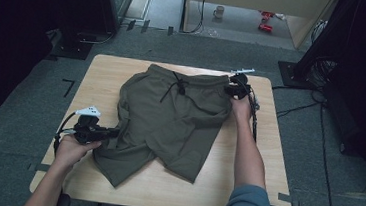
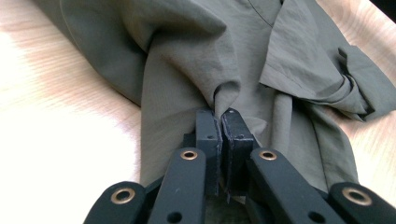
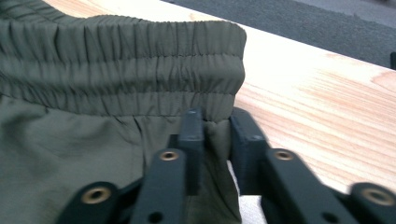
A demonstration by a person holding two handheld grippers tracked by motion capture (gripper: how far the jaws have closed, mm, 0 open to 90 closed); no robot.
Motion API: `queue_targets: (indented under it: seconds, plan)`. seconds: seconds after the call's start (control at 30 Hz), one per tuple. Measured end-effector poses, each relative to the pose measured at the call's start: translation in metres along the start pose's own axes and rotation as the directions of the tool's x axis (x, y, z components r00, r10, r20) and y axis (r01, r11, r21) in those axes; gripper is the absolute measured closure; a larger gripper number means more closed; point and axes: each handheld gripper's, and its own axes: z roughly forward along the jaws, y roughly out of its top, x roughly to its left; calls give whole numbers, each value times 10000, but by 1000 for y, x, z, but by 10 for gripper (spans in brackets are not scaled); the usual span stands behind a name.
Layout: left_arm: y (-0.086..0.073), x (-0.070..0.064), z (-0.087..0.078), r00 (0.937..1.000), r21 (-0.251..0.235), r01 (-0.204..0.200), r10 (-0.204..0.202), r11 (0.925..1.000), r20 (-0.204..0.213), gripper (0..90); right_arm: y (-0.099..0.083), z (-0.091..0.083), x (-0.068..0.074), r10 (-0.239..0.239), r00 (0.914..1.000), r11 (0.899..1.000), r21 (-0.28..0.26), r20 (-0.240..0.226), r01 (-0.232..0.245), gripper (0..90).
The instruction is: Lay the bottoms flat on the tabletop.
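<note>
Olive-green shorts [image 1: 172,119] lie spread on the wooden table [image 1: 261,165]. They look soft, light and floppy. The left gripper [image 2: 222,116] pinches a leg's side fold tight. The right gripper [image 3: 212,119] pinches cloth under the stretchy waistband [image 3: 121,65], a good holding spot.

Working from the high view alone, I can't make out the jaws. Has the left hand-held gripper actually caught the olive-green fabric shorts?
Observer: Yes. The left hand-held gripper is shut on a raised fold of the olive-green fabric shorts, with cloth bunched up right at its tips.
Operator: And the right one, at the far corner?
Observer: The right hand-held gripper has cloth pinched between its jaws just below the gathered elastic waistband, near the waistband's end.
</note>
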Motion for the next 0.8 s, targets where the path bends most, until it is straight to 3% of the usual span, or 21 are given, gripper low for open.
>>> queue_targets:
  seconds: [0.03,0.07,0.17,0.3,0.47,0.57,0.6,0.77,0.8]
  plan:
    - [0,0,0,10000,0,0,0,10000,0,876,0,0,0,0,10000,10000,0,0,0,703]
    - [0,2,-2,10000,-91,57,-58,9999,-51,876,0,-3,1,155,9999,9999,-57,-73,-155,628]
    - [1,3,-6,9998,-185,70,-73,9998,-169,876,-5,-6,3,267,9992,9987,-426,-286,-279,606]
    - [1,8,-18,9987,-594,218,-245,9980,-451,876,-14,-15,13,-103,9994,9973,-733,-344,78,588]
    - [-3,19,-28,9948,-681,523,-579,9963,-838,875,-15,-28,20,-392,9977,9955,-889,-557,341,596]
    - [-6,25,-30,9909,-626,710,-775,9955,-1097,875,-16,-34,24,-568,9964,9939,-985,-626,505,596]
    - [-8,30,-31,9853,-408,787,-839,9961,-1485,875,-18,-39,27,-701,9948,9930,-1007,-737,625,597]
    - [-12,39,-30,9775,-164,944,-958,9954,-1881,874,-26,-46,38,-1087,9899,9907,-917,-916,1003,606]
    - [-14,43,-30,9733,-4,1000,-979,9950,-2077,874,-28,-46,40,-1125,9890,9907,-870,-961,1043,606]
